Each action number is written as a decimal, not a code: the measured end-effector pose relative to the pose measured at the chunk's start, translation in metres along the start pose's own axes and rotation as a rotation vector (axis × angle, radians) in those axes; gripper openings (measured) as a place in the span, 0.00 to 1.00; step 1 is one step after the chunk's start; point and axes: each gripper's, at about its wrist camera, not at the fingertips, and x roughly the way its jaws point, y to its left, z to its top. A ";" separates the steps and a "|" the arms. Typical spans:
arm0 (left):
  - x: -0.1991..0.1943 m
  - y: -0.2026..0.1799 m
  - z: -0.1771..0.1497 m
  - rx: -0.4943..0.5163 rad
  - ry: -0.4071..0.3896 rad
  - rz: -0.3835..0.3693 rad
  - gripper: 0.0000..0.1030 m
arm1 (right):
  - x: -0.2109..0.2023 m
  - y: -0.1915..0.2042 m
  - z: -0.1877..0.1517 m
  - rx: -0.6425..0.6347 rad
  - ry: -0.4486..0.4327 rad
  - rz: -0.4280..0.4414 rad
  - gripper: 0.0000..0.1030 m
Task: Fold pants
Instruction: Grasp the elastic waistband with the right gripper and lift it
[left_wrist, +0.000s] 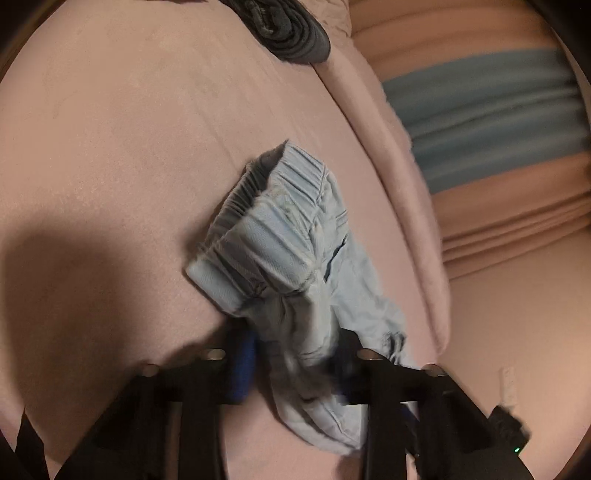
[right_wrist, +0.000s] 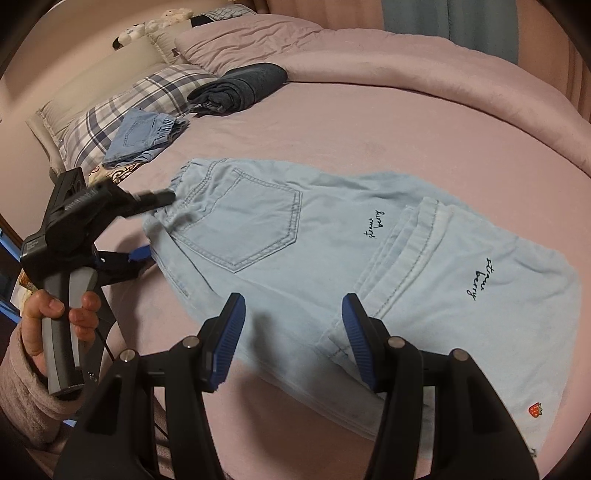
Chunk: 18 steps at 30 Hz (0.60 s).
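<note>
The light blue pants (right_wrist: 295, 236) lie spread on the pink bed (right_wrist: 424, 129), back pocket up, one leg doubled back so its hem sits on the seat. At the waistband end, the left gripper (left_wrist: 291, 354) is pinched onto a bunch of the fabric, the elastic waist crumpled just beyond its blue pads. A hand (right_wrist: 55, 317) in a fuzzy pink sleeve holds that tool's grey handle. The right gripper (right_wrist: 295, 336) hovers over the near edge, jaws apart, nothing between them. Farther up the bed, a folded blue garment (right_wrist: 144, 136) rests against a plaid pillow (right_wrist: 122, 99), a dark folded bundle (right_wrist: 240, 86) beside it.
</note>
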 end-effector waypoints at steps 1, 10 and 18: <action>-0.003 -0.008 -0.002 0.042 -0.011 0.008 0.24 | 0.001 -0.002 0.000 0.013 0.001 0.006 0.53; -0.001 -0.131 -0.050 0.698 -0.088 0.106 0.24 | -0.016 -0.047 0.017 0.309 -0.081 0.270 0.55; 0.062 -0.179 -0.119 1.073 0.129 0.173 0.43 | -0.009 -0.099 0.016 0.673 -0.137 0.555 0.67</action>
